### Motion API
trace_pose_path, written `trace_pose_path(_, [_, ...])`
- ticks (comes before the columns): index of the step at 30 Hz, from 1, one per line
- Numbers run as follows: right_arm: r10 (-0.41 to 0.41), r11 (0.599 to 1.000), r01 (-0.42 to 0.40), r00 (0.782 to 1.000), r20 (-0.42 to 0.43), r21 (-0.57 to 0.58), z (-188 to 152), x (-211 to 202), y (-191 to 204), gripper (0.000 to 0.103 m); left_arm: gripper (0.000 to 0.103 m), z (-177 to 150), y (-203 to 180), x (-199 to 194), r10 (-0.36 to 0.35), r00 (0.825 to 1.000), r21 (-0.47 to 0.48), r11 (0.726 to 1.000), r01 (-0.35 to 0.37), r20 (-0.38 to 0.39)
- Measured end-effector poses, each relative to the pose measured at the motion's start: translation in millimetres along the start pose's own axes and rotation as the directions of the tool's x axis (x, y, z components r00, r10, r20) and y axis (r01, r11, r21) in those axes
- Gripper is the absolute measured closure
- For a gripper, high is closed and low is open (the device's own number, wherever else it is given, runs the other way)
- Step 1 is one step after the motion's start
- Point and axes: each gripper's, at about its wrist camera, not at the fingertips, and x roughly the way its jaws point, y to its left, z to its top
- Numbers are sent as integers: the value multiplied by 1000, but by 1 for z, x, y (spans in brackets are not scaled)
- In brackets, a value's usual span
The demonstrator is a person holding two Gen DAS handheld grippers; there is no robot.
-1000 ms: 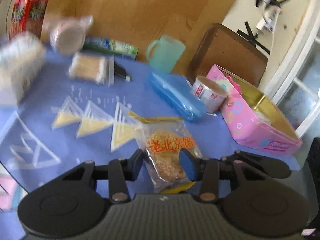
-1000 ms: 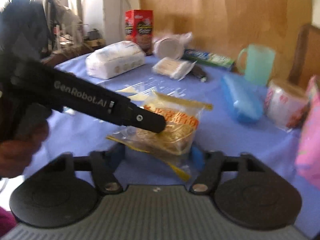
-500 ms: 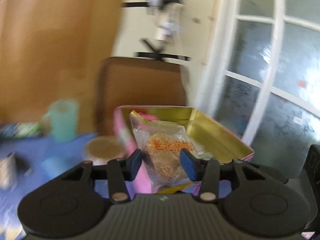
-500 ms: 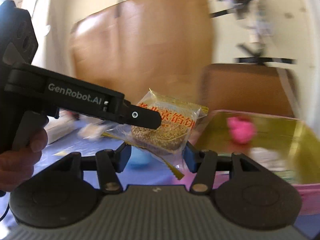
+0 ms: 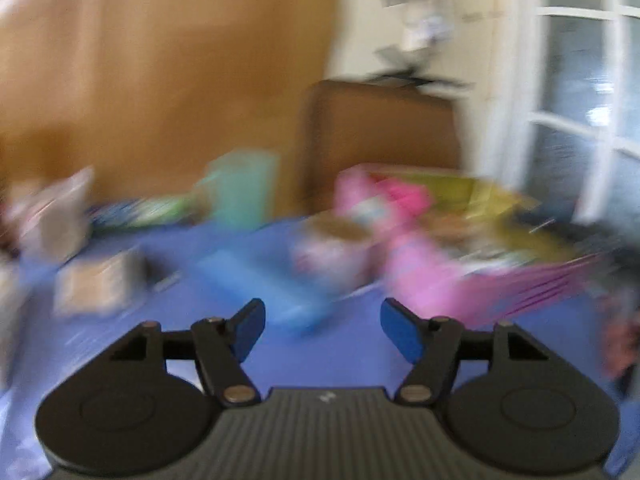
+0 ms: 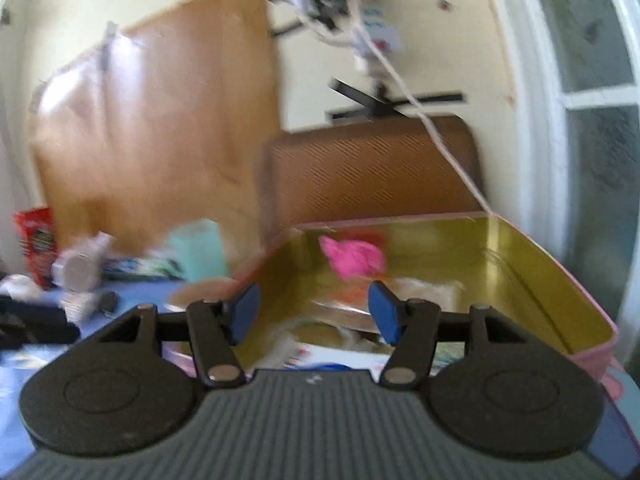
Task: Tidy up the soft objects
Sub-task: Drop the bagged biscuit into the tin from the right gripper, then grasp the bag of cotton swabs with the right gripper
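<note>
Left gripper (image 5: 323,330) opening — empty, right gripper (image 6: 313,312) opening over tin (image 6: 520,264)

The pink tin (image 6: 552,304), gold inside, stood open on the blue cloth. A pink soft item (image 6: 354,258) and clear-wrapped packets (image 6: 424,292) lay inside.

Left wrist view: motion-blurred throughout. Pink tin (image 5: 460,280), teal cup (image 5: 244,192), blue case (image 5: 260,284) and round can (image 5: 332,248) legible as colour and rough shape only; the pale packets at left unidentifiable.

Right wrist view: tin contents smeared, apart from a pink lump (image 6: 354,258). Red box (image 6: 36,244) cut off at the left edge.
</note>
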Motion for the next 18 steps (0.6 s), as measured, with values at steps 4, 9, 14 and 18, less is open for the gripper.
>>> trace_pose_path(4, [204,978,-206,978,-48,-34,13,19,49,39,38,-30,77,-9,172,983,-145,973,-180,-65])
trace_pose_path(9, [412,907,-421,885,-218,2,11,77,118,40,38,-55,142,-27,320,946,-248,913,-324,-60])
trace_pose_path(14, [464,883,-452,807,-365,124,0,174,184,41,38,-61,167,-38,284,959,-386,885,-260,5])
trace_pose_path(18, [431,902,-349,773,-466,255,-19,241,201,66,38,-65,168,-43,253,967,-389,895,-218,40])
